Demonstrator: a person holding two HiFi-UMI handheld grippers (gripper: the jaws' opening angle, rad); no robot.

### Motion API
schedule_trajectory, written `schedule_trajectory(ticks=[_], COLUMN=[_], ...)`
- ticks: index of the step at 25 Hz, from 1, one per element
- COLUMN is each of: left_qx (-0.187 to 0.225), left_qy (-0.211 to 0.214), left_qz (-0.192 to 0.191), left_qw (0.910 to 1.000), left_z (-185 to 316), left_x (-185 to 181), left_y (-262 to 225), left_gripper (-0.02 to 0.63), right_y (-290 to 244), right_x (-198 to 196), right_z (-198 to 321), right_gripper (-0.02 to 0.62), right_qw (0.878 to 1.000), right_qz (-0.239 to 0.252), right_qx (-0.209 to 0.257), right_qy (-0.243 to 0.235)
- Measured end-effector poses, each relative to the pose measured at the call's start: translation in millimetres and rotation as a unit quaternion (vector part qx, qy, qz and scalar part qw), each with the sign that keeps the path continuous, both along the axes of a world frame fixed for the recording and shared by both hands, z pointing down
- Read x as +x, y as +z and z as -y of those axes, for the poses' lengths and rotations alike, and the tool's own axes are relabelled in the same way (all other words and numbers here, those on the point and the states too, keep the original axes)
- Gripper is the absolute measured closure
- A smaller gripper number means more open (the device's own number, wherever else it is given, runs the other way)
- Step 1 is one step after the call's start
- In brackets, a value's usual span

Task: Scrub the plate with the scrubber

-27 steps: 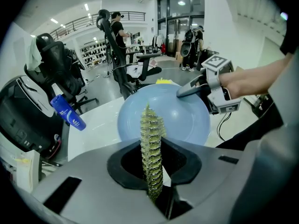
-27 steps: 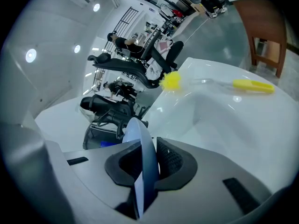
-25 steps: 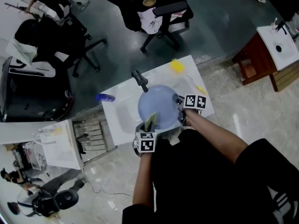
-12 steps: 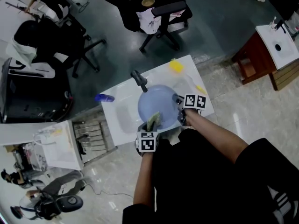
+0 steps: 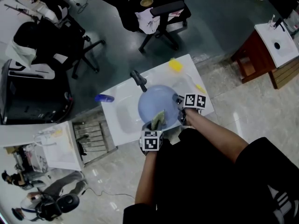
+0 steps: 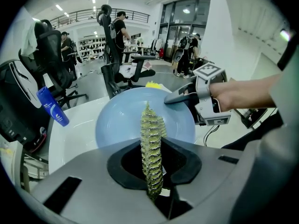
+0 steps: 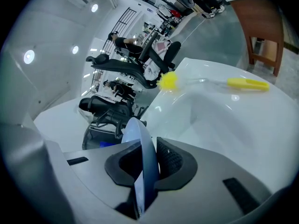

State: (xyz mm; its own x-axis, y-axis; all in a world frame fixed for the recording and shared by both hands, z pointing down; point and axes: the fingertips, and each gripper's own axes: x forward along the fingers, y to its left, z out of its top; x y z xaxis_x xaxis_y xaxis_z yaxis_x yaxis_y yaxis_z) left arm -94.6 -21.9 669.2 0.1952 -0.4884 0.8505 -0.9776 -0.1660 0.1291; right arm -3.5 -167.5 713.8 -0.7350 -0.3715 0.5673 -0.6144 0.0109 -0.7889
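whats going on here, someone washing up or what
A person stands at a white sink with a hand-held gripper in each hand. The right hand-held gripper is clamped on the rim of a blue plate, holding it over the sink. The left hand-held gripper is shut on a green scrubber, held at the plate's face. A yellow brush and a blue bottle lie on the sink's top.

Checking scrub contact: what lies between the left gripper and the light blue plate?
A yellow-green scrubber pad, clamped edge-on in the left gripper, its tip over the face of the round light blue plate. The left gripper view shows it.
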Motion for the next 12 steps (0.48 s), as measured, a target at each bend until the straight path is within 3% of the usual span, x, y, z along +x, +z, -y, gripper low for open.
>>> schedule_trajectory(ticks=[12], left_qx=[0.003], left_qy=[0.015], left_qz=[-0.026], left_qw=[0.9996], left_z=[8], left_x=[19], left_y=[0], left_gripper=[0.545], right_y=[1], right_x=[1], right_z=[-6], right_gripper=[0.558], right_qw=[1.0], right_qz=[-0.005], right_qx=[0.0], right_qy=[0.0])
